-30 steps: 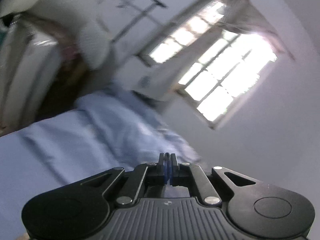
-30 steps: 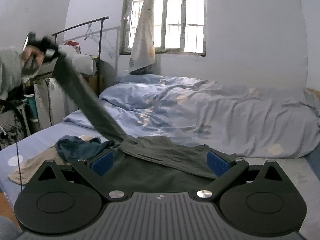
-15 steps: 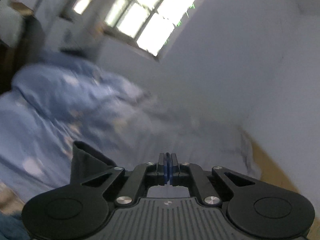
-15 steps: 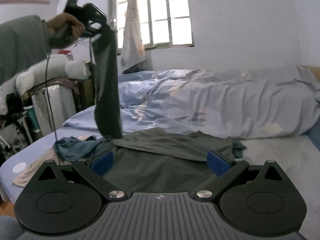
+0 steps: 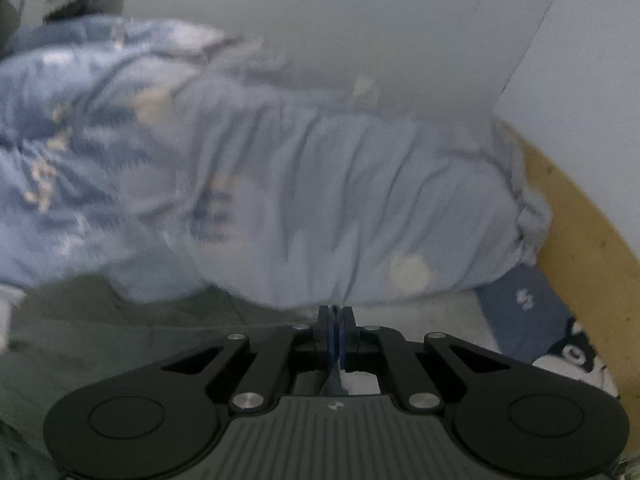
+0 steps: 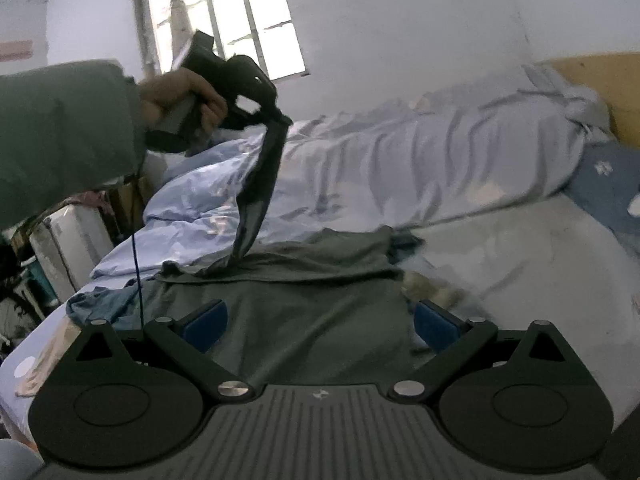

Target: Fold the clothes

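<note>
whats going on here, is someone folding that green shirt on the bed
Yes. A person is working on a dark green garment spread on the bed, holding a two-finger tool in each hand. The left tool is shut on one part of the garment, a sleeve or an edge, and holds it up above the rest, so the cloth hangs in a strip. The right tool is open, low over the flat part, gripping nothing. A blue garment lies crumpled beside it, and a pale blue duvet is bunched behind.

Left gripper (image 6: 286,120) pinches green shirt (image 6: 312,304) sleeve above bed (image 6: 500,264).
</note>
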Available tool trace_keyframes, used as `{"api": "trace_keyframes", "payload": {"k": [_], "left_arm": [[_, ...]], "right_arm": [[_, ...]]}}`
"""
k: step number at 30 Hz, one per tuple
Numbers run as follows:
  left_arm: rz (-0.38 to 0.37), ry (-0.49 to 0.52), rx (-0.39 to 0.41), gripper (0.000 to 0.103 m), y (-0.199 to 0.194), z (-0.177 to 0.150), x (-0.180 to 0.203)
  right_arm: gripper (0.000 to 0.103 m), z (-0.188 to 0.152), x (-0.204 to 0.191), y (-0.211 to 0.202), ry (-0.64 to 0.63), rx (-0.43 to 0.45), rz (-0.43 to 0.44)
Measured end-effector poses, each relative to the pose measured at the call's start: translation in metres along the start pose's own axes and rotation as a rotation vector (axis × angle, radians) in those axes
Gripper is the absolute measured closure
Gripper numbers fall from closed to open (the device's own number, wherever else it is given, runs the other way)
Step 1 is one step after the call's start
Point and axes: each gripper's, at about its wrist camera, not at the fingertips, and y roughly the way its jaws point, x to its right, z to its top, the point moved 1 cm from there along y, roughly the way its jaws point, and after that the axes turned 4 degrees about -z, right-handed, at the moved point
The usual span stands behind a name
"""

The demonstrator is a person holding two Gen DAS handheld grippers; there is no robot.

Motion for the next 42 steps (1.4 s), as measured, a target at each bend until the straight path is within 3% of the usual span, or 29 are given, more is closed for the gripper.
{"api": "trace_keyframes", "payload": {"k": [5,7,10,11,12,15,17,19,22,25,31,37,42], "left_arm": [[0.083,-0.007,-0.107,0.102,0.077,-0.042,0.001],[0.078,-0.003,-0.137,0.101,0.103,-0.059,0.001],[0.056,-0.014,-0.180,0.065,0.129,-0.077,0.001],[0.037,-0.014,-0.177,0.051,0.130,-0.079,0.002],[0.010,-0.012,-0.169,0.046,0.128,-0.081,0.003],[-0.079,-0.009,-0.112,0.044,0.108,-0.075,-0.001],[-0.146,-0.016,-0.044,0.035,0.073,-0.071,-0.014],[-0.168,0.004,0.039,0.032,0.030,-0.065,-0.035],[-0.060,0.069,0.167,0.024,-0.041,-0.053,-0.083],[0.040,0.032,0.269,0.020,-0.110,-0.057,-0.144],[0.233,0.001,0.392,0.013,-0.205,-0.117,-0.233],[0.293,0.013,0.437,0.011,-0.205,-0.180,-0.263],[0.404,0.232,0.340,0.014,-0.162,-0.185,-0.260]], "right_arm": [[0.003,-0.009,0.025,-0.001,0.053,0.001,-0.009],[0.003,-0.014,0.032,-0.001,0.080,0.001,-0.006],[0.003,-0.022,0.040,0.003,0.113,-0.003,0.005],[0.003,-0.024,0.042,0.005,0.122,-0.006,0.010],[0.003,-0.027,0.043,0.007,0.131,-0.008,0.015],[0.003,-0.038,0.046,0.012,0.133,-0.017,0.033],[0.003,-0.045,0.047,0.016,0.124,-0.034,0.032],[0.003,-0.048,0.048,0.018,0.116,-0.040,0.015],[0.003,-0.049,0.047,0.017,0.115,-0.022,0.002],[0.003,-0.051,0.044,0.020,0.087,-0.018,-0.008],[0.003,-0.056,0.035,0.030,0.035,-0.028,-0.041],[0.003,-0.060,0.023,0.038,-0.027,-0.059,-0.098],[0.003,-0.058,0.002,0.040,-0.093,-0.078,-0.141]]}}
